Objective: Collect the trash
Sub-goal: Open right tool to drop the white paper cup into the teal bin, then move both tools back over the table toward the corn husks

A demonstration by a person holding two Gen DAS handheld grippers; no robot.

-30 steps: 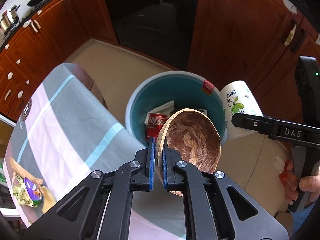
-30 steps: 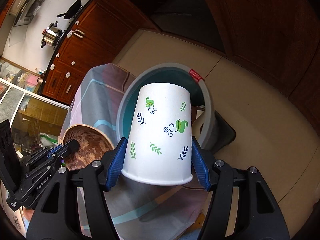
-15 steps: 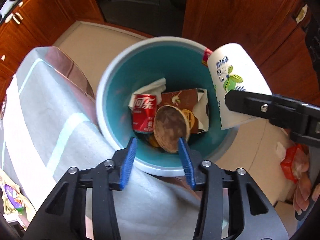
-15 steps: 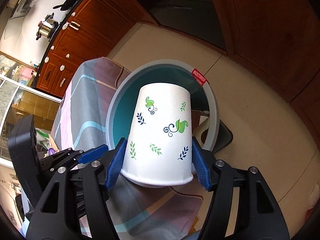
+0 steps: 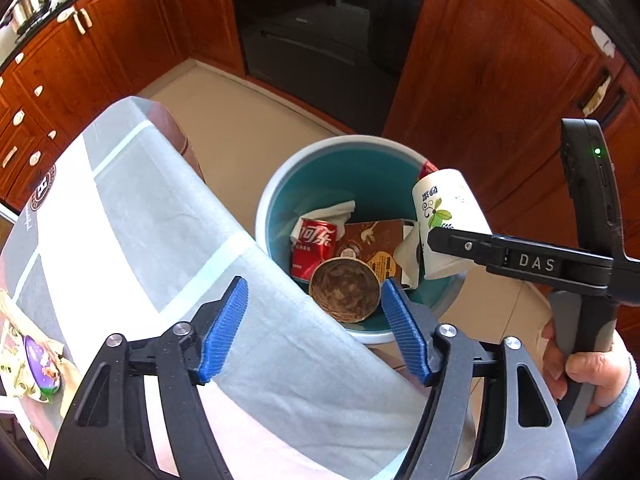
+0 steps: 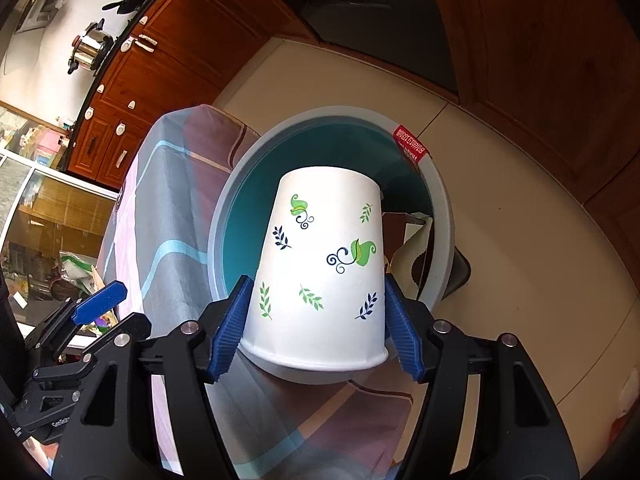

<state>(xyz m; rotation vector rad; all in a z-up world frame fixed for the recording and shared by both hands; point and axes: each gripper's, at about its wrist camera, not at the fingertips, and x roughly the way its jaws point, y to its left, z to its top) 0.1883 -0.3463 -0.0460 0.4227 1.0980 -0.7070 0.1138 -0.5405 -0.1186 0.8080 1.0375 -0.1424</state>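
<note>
A teal bin with a grey rim point(image 5: 276, 184) stands on the floor beside the table. In it lie a brown paper bowl point(image 5: 345, 290), a red cola can point(image 5: 313, 247), a brown carton point(image 5: 376, 240) and white tissue point(image 5: 336, 213). My left gripper point(image 5: 314, 326) is open and empty above the table edge, near the bin. My right gripper point(image 6: 316, 326) is shut on a white paper cup with leaf prints point(image 6: 324, 268), held upside down over the bin rim point(image 6: 440, 216). The cup also shows in the left wrist view point(image 5: 446, 220).
The table under a grey, white and pink striped cloth point(image 5: 132, 232) runs to the left of the bin. A snack wrapper point(image 5: 38, 368) lies at its left edge. Wooden cabinets point(image 5: 492, 60) and a dark oven point(image 5: 312, 28) stand behind. The floor is beige tile point(image 6: 520, 248).
My left gripper opened and dropped the brown bowl into the bin, then drew back over the table. My right gripper kept hold of the cup and moved closer over the bin.
</note>
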